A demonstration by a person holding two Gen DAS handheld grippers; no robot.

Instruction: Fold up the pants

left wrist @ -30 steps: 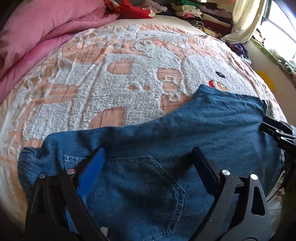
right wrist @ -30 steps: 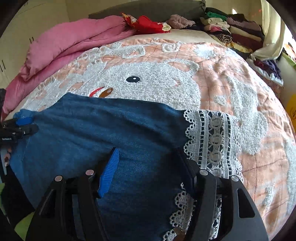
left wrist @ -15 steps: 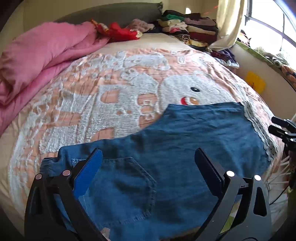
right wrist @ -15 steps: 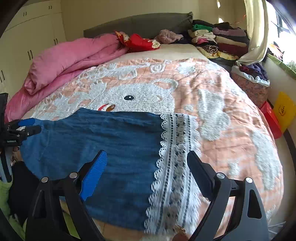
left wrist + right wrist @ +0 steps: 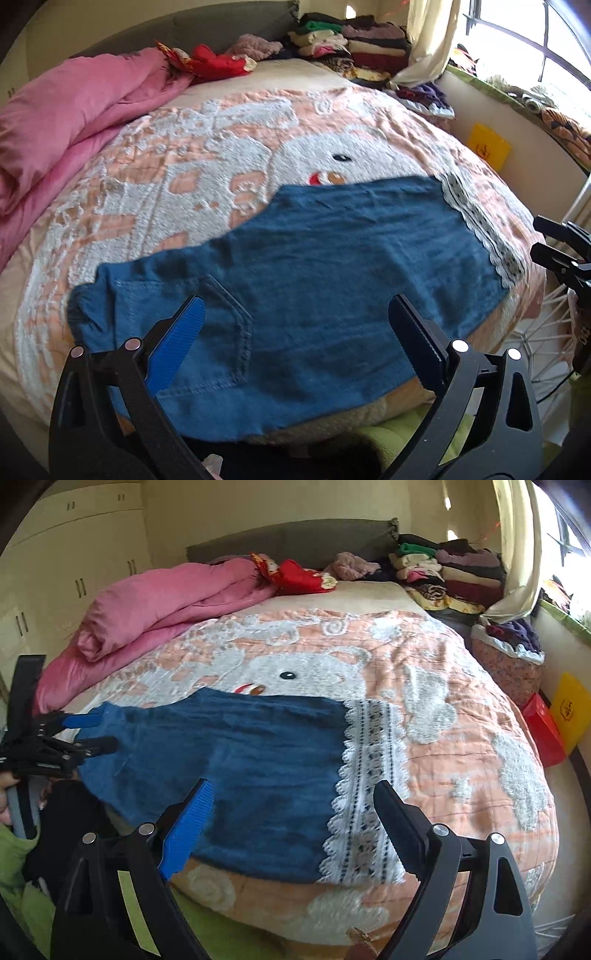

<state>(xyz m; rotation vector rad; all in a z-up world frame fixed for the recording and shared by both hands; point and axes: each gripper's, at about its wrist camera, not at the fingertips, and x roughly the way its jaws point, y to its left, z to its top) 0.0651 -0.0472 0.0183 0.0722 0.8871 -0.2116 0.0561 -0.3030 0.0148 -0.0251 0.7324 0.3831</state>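
Observation:
Blue denim pants (image 5: 295, 280) lie flat across the near edge of the bed, waist and back pocket (image 5: 207, 332) at the left, white lace hem (image 5: 480, 229) at the right. They also show in the right wrist view (image 5: 243, 768), lace hem (image 5: 369, 794) to the right. My left gripper (image 5: 295, 314) is open and empty, held above the waist end. My right gripper (image 5: 291, 797) is open and empty, held above the hem end. Each gripper shows at the edge of the other's view.
The bed has a peach and white bear blanket (image 5: 424, 686). A pink duvet (image 5: 166, 602) lies at the left, red clothing (image 5: 299, 576) and stacked folded clothes (image 5: 450, 572) at the headboard. A yellow board (image 5: 572, 709) and red box (image 5: 543, 731) stand beside the bed.
Both grippers have lifted up and drawn back from the pants, towards the near edge of the bed. The pants stay flat on the bed.

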